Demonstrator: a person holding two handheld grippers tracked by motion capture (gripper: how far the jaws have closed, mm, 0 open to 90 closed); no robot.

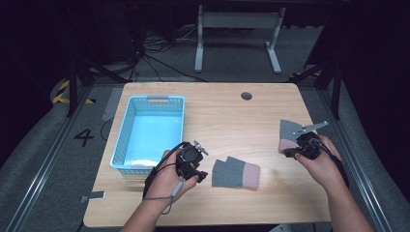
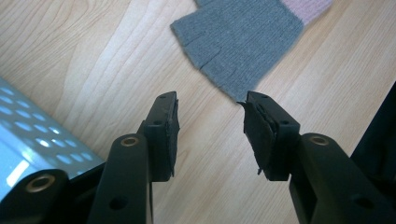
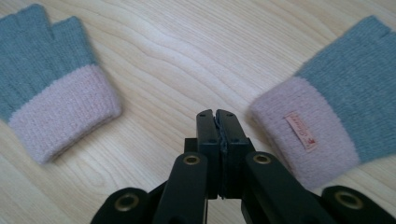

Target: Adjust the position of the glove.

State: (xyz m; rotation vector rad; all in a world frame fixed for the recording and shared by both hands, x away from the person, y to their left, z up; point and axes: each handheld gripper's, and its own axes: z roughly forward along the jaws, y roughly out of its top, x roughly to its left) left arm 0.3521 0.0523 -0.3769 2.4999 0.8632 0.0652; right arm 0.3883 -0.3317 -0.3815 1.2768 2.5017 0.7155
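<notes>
Two fingerless knit gloves, grey with pink cuffs, lie flat on the wooden table [image 1: 222,116]. One glove [image 1: 235,173] [image 2: 238,42] [image 3: 46,93] is near the front middle. My left gripper [image 1: 202,175] [image 2: 210,105] hovers just left of its grey finger end, open, nothing between the jaws. The other glove [image 1: 289,134] [image 3: 336,107], with a small label on its cuff, lies at the right. My right gripper [image 1: 290,152] [image 3: 217,116] is shut on nothing, its tips over bare wood just beside that pink cuff.
A light blue perforated plastic basket [image 1: 126,129] [image 2: 32,140] stands at the table's left, close behind my left hand. A round cable hole [image 1: 246,95] sits near the far edge. Bare wood lies between the two gloves.
</notes>
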